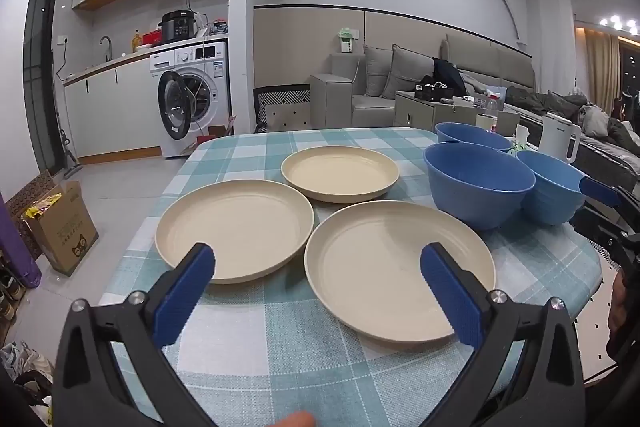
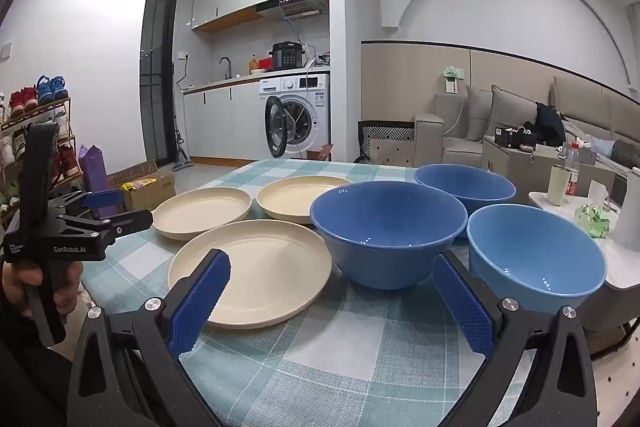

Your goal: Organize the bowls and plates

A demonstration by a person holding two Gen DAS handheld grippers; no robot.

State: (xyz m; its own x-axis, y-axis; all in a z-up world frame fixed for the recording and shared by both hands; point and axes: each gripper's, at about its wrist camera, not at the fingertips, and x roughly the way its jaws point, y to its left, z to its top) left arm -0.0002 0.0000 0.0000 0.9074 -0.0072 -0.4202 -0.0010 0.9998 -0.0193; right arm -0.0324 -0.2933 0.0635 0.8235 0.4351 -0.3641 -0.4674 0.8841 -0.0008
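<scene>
Three cream plates lie apart on the checked tablecloth: a near plate (image 1: pixel 396 271) (image 2: pixel 256 267), a left plate (image 1: pixel 236 227) (image 2: pixel 202 211) and a far plate (image 1: pixel 340 173) (image 2: pixel 296 199). Three blue bowls stand upright to their right: a middle bowl (image 1: pixel 478 183) (image 2: pixel 386 231), a far bowl (image 1: pixel 472 135) (image 2: pixel 464 185) and a right bowl (image 1: pixel 550 187) (image 2: pixel 536 255). My left gripper (image 1: pixel 318 265) hovers open over the near edges of the left and near plates, holding nothing. My right gripper (image 2: pixel 332 273) hangs open in front of the middle bowl, empty.
The table (image 1: pixel 280 347) carries a teal and white checked cloth. A white kettle (image 1: pixel 558 137), a bottle (image 2: pixel 574 163) and a cup (image 2: pixel 558 183) stand beyond the bowls on a side table. A cardboard box (image 1: pixel 64 227) sits on the floor left of the table. A hand (image 2: pixel 24 279) holds the left gripper's handle.
</scene>
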